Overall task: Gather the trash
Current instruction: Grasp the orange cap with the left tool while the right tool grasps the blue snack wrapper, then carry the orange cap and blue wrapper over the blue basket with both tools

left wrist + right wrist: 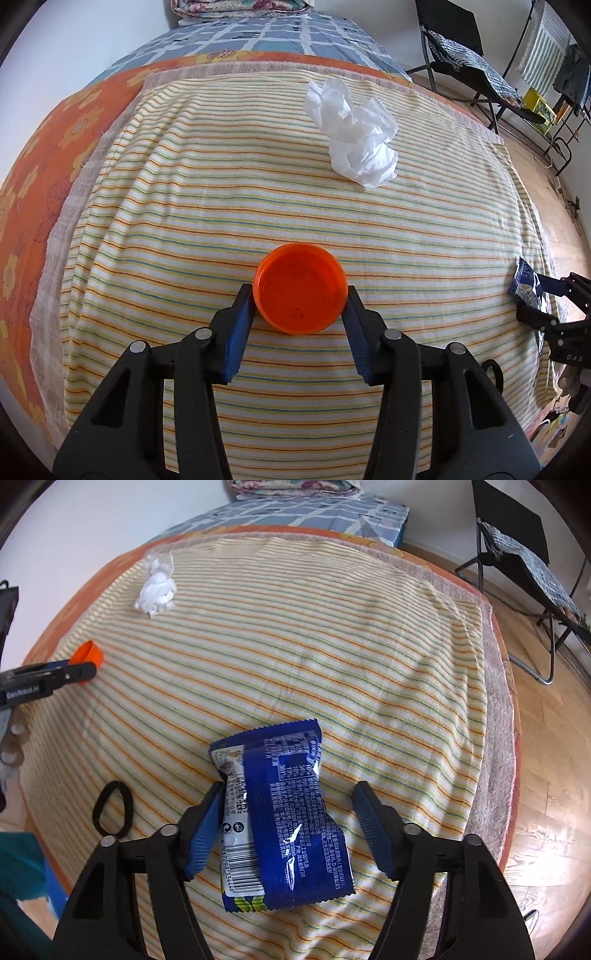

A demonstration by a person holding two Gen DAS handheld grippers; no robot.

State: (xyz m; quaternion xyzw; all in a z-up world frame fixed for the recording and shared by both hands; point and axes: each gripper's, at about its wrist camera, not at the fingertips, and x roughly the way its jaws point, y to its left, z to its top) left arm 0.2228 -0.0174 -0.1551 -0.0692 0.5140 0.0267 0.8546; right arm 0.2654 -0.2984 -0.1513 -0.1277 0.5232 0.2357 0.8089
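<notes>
An orange plastic lid (301, 288) lies on the striped cloth (221, 206), and my left gripper (300, 295) is shut on it, both blue pads touching its rim. It also shows in the right wrist view (88, 655). A crumpled white tissue (354, 133) lies farther back on the cloth; it also shows in the right wrist view (157, 589). A blue snack wrapper (284, 823) lies flat between the fingers of my right gripper (290, 794), which is open; the left pad touches the wrapper's edge and the right pad stands apart. The wrapper also shows in the left wrist view (526, 282).
The striped cloth covers a bed with an orange flowered sheet (40, 155) and a blue checked blanket (258, 37). A black hair tie (110, 806) lies near the bed's front edge. A folding chair (517, 565) stands on the wooden floor (546, 760) to the right.
</notes>
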